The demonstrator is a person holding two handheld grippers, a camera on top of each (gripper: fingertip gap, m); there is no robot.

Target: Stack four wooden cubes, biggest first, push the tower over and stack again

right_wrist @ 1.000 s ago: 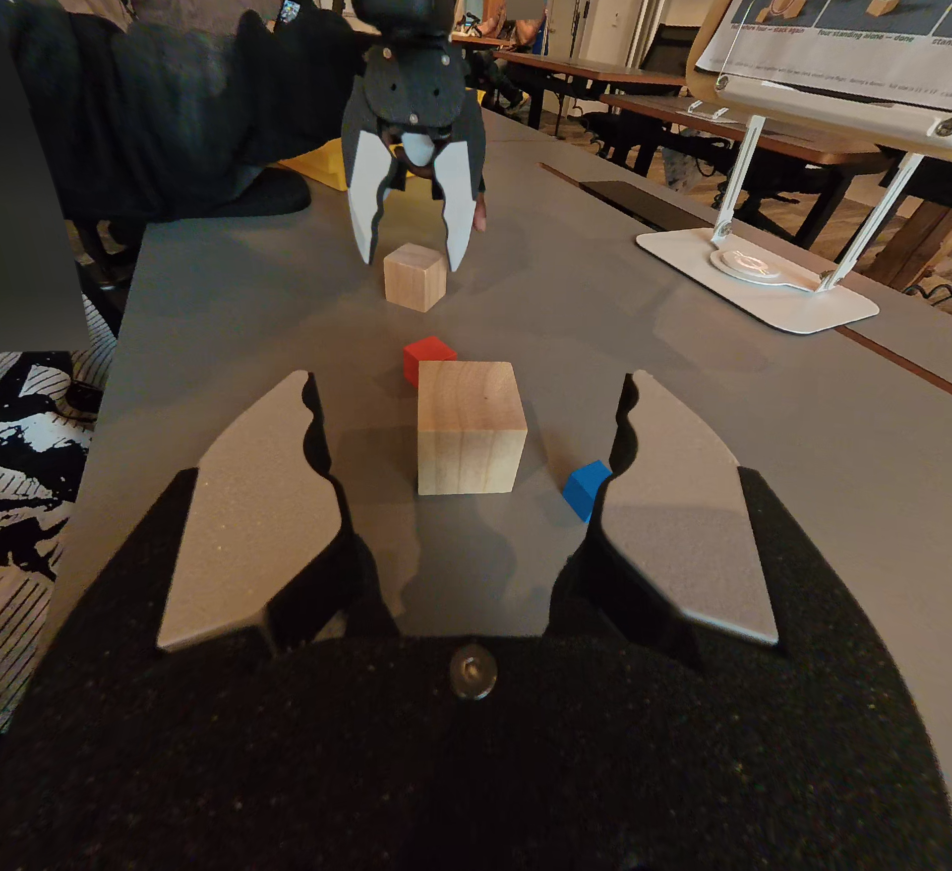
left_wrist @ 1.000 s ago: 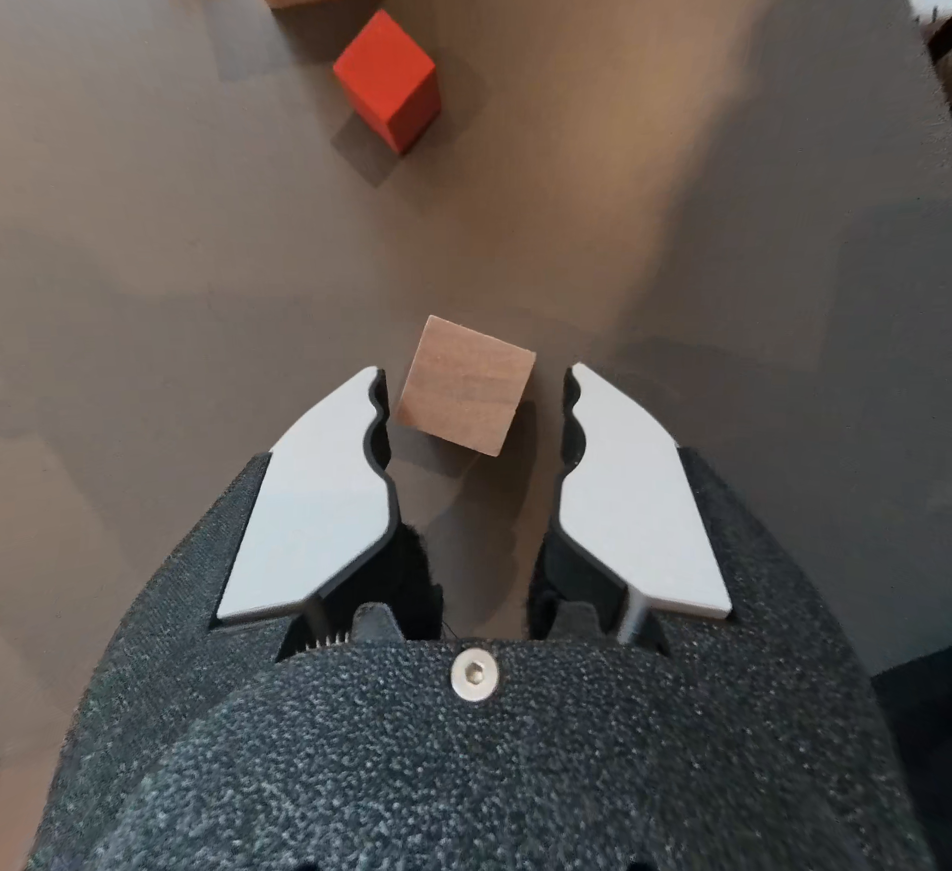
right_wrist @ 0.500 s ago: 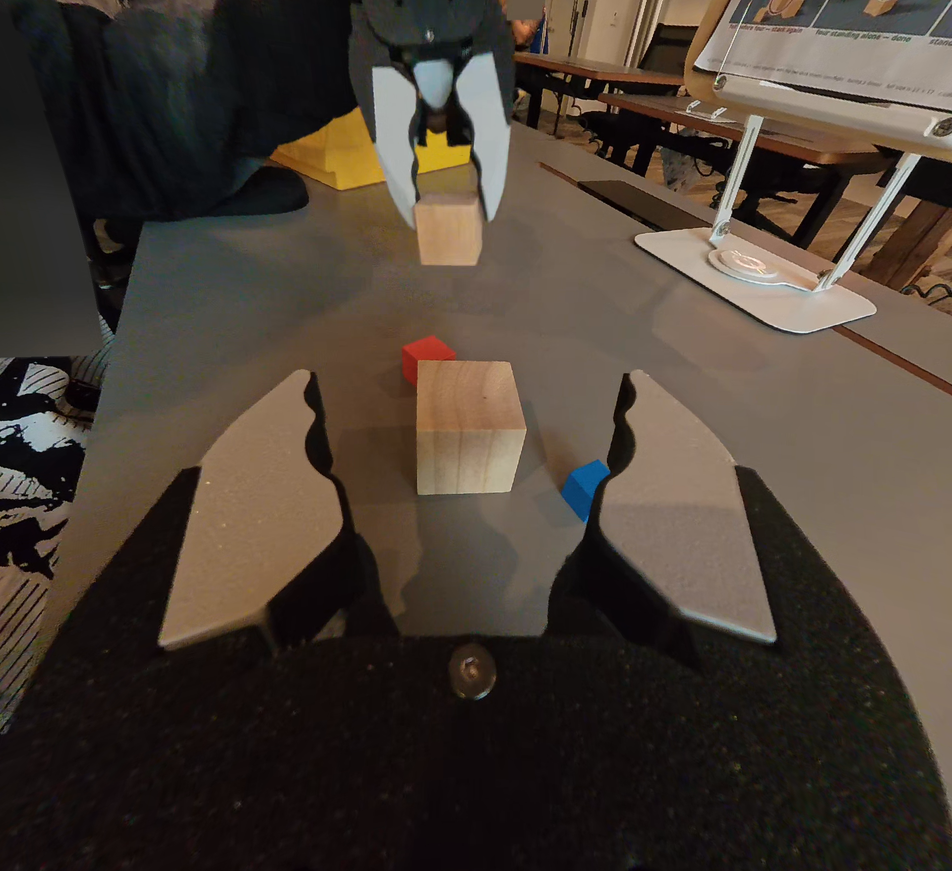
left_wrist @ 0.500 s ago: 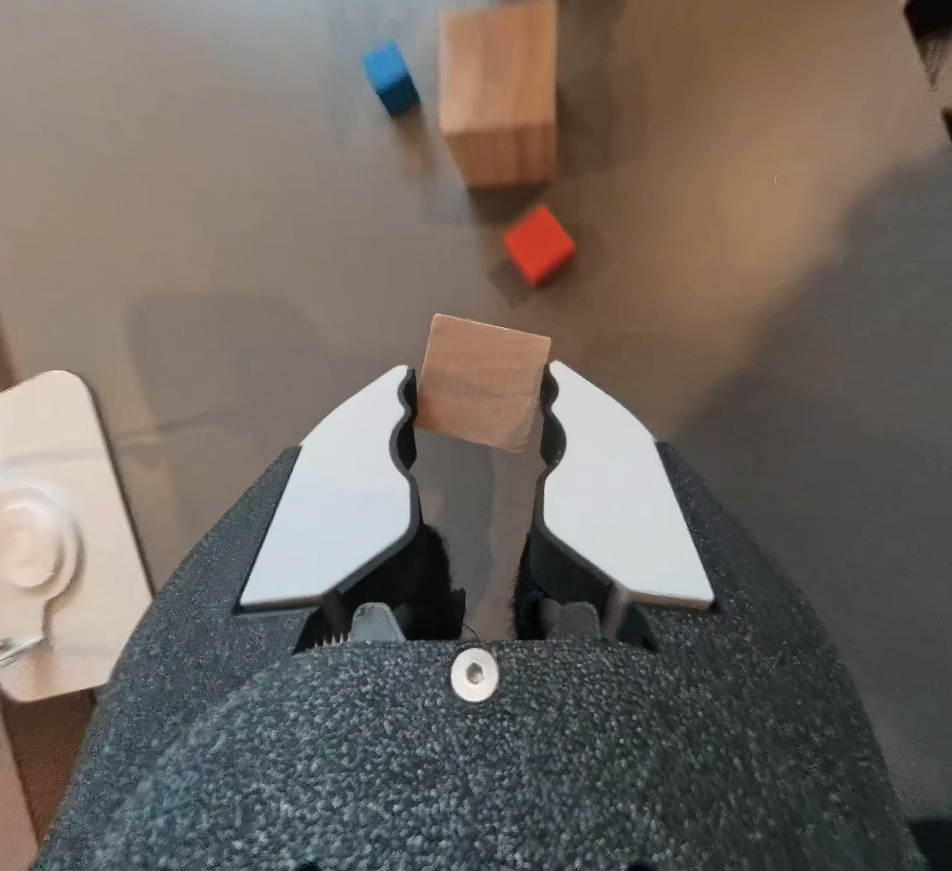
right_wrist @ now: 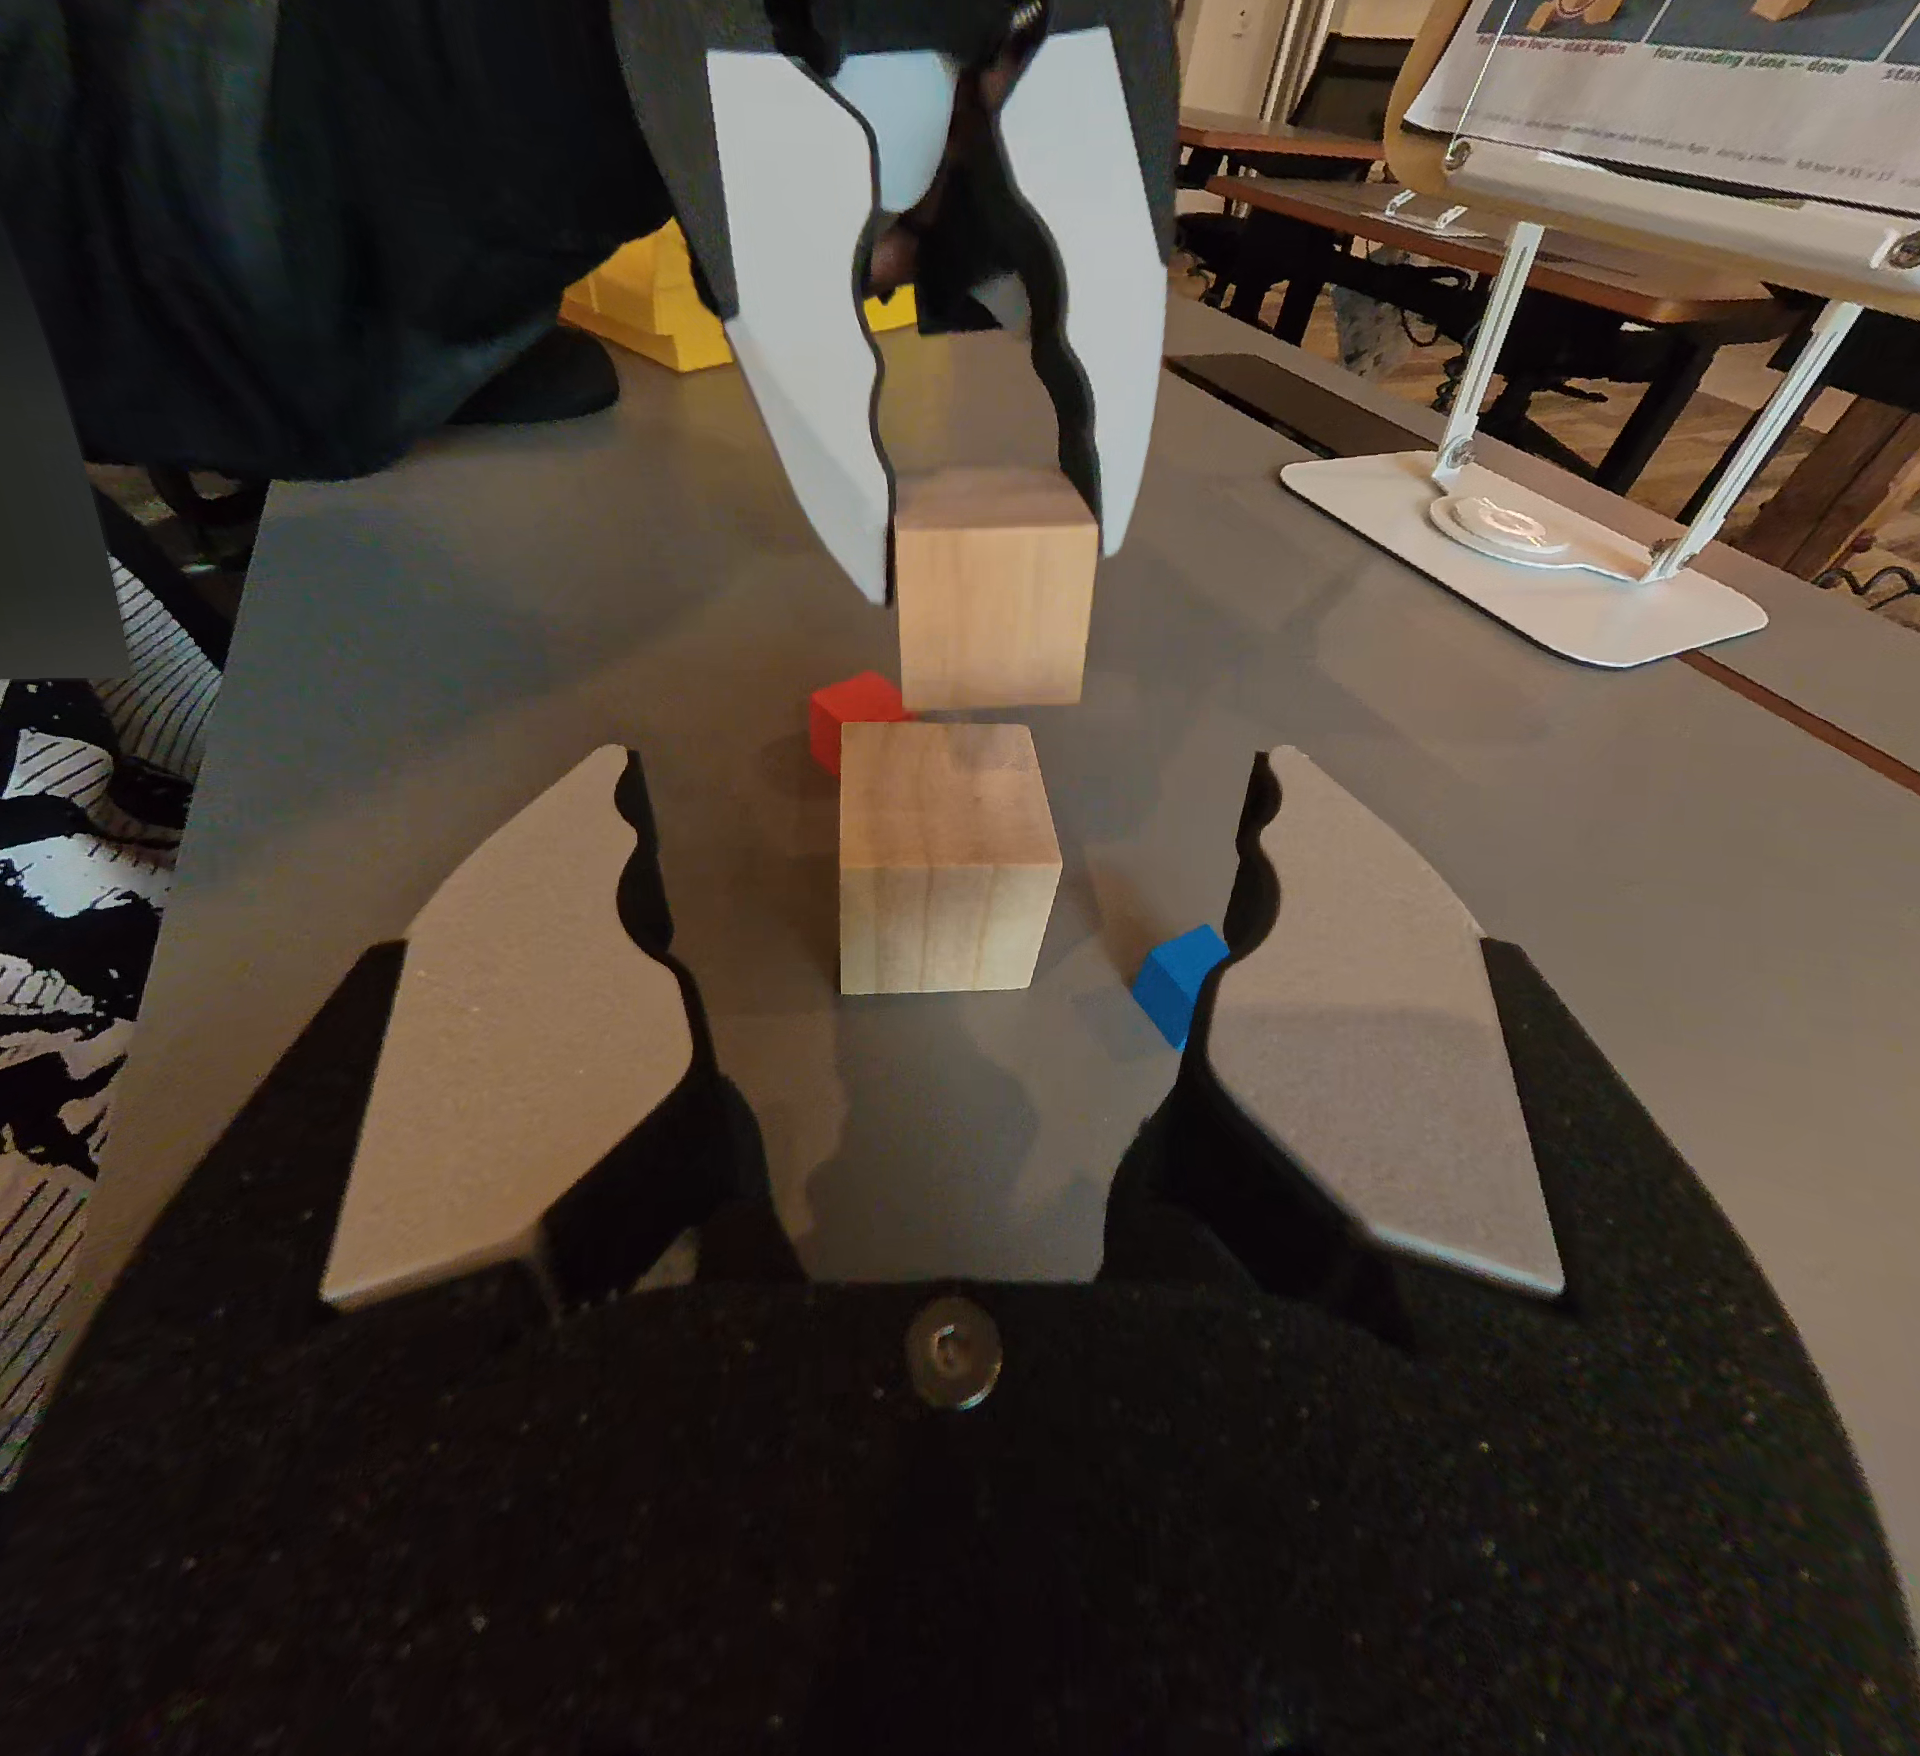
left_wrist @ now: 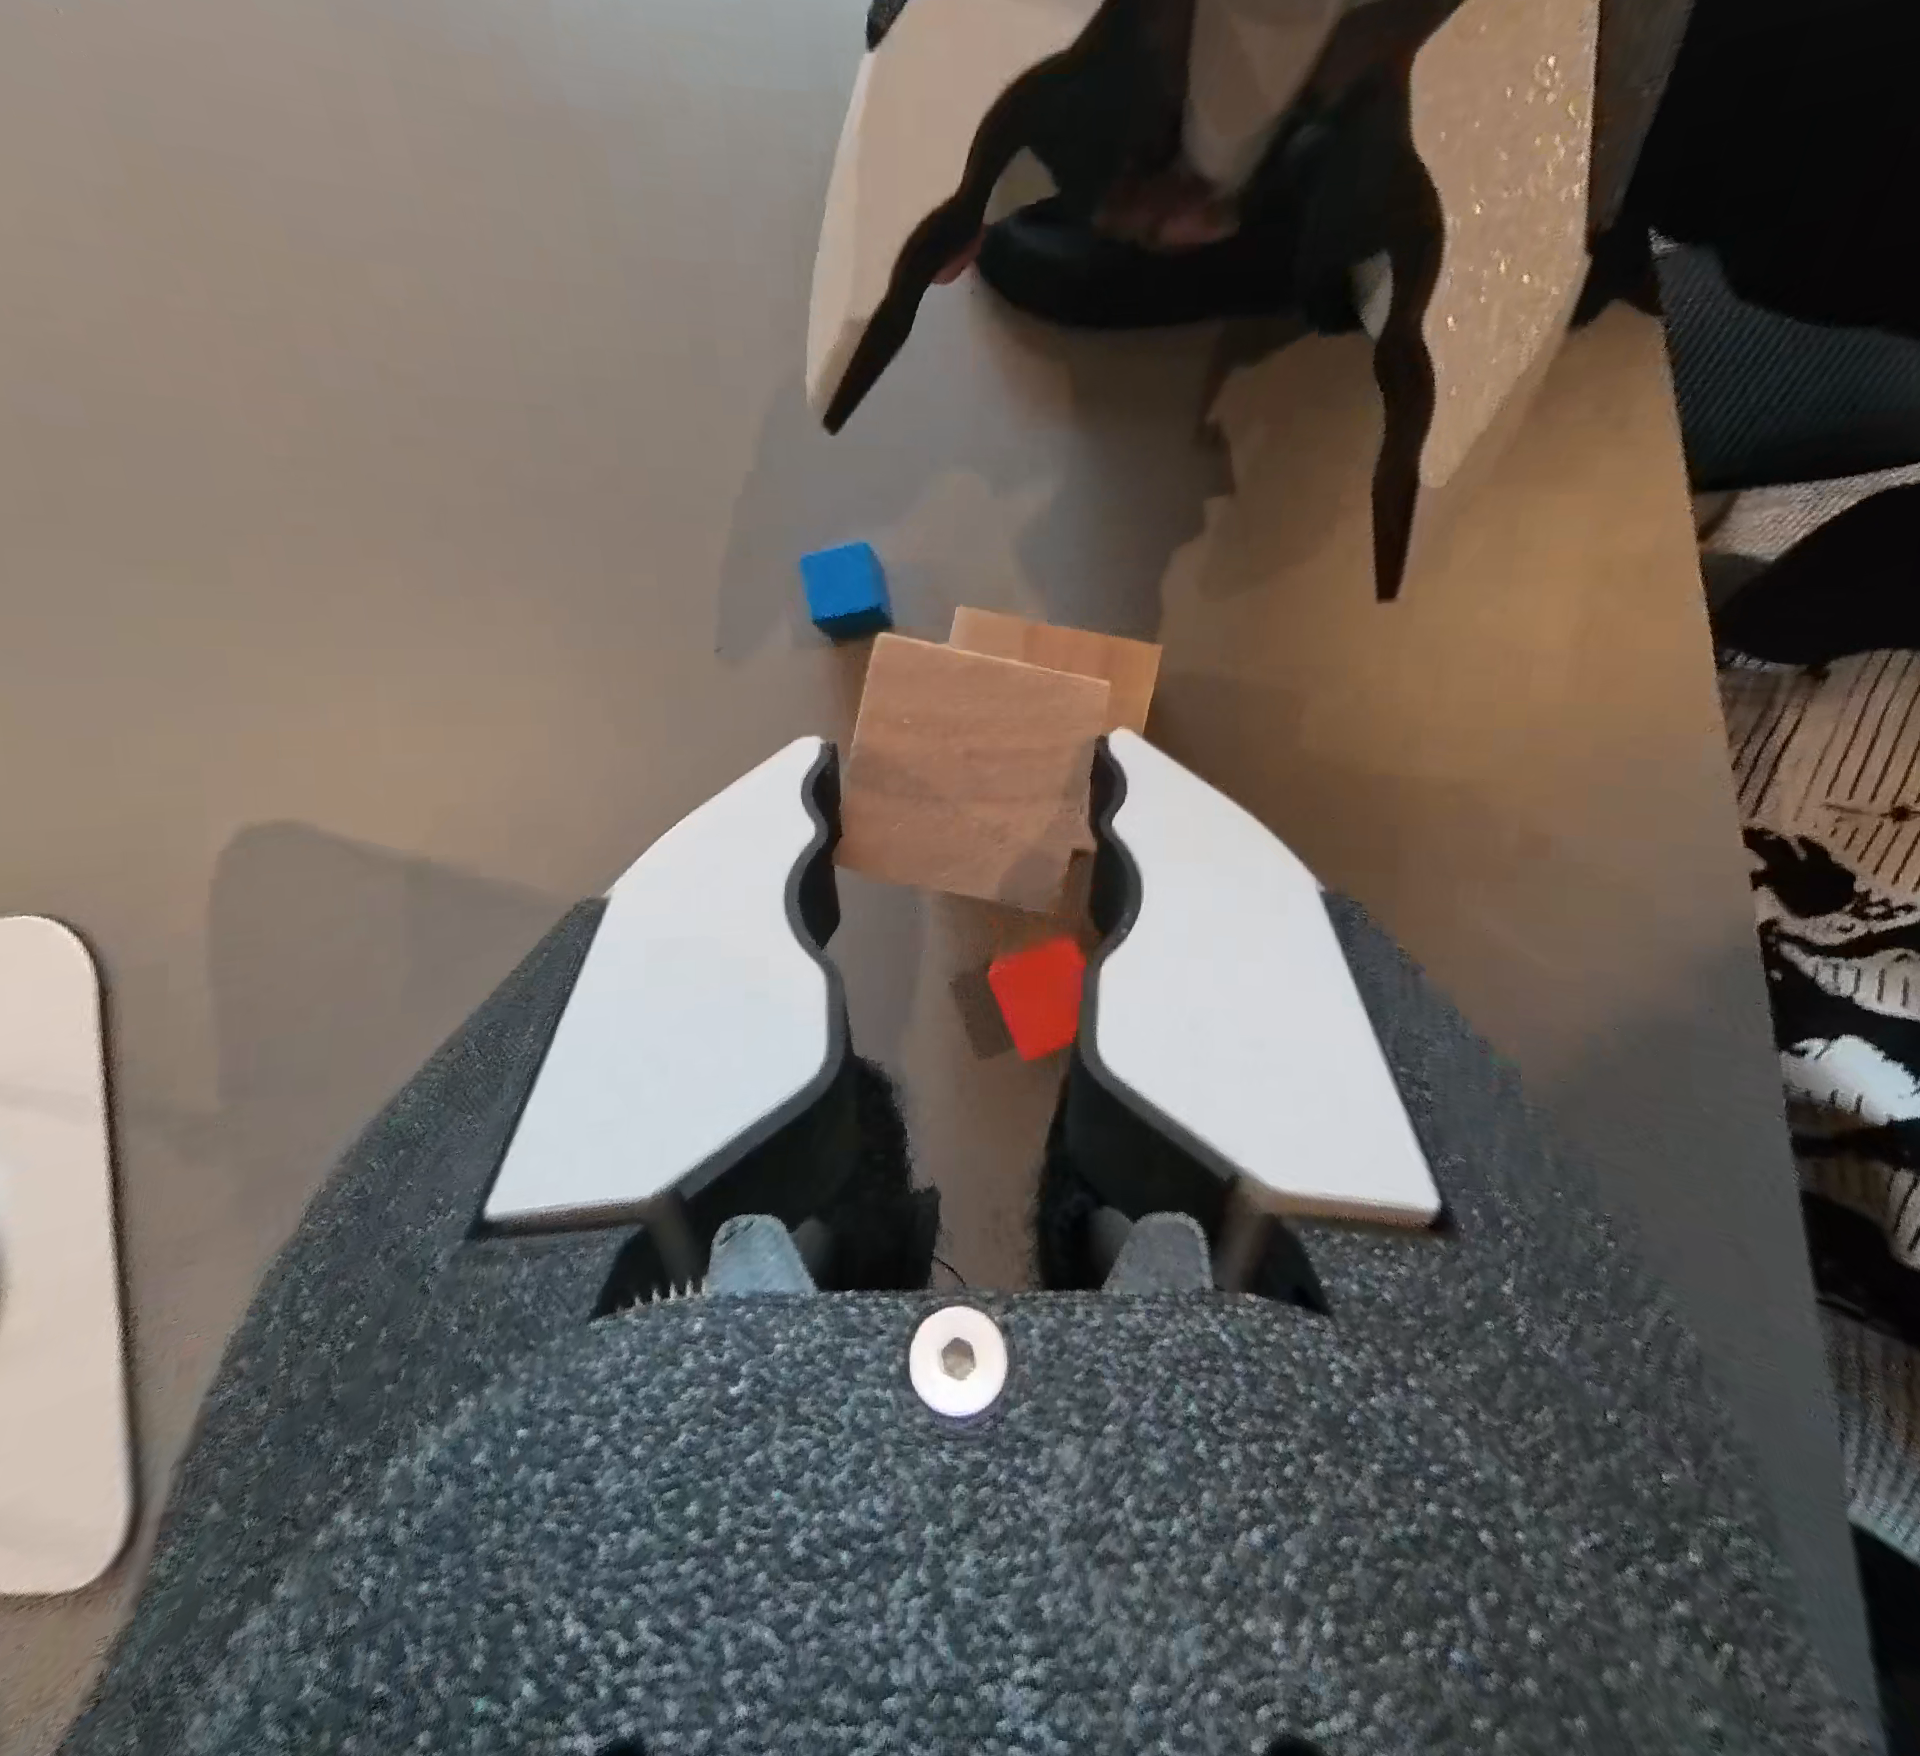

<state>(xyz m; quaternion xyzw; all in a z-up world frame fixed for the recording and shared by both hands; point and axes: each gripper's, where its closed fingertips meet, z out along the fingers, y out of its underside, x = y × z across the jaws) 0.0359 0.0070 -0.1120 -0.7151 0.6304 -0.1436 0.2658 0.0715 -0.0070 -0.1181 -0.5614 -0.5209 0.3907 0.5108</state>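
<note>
Two natural cubes mattered. Left gripper (right_wrist: 992,553) fingers clamped the medium cube (right_wrist: 992,600), hanging just above the biggest cube (right_wrist: 940,859) on the table (right_wrist: 1455,875) but offset toward the red cube (right_wrist: 852,714). Right gripper (right_wrist: 940,927) fingers stood wide, empty, nearer the blue cube (right_wrist: 1174,979).

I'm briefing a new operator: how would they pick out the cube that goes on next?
On the grey table, find the large bare wooden cube standing in the middle. Just above it, the left gripper holds a smaller bare wooden cube. It alone is off the table; the red cube and blue cube are painted and smaller.
</note>
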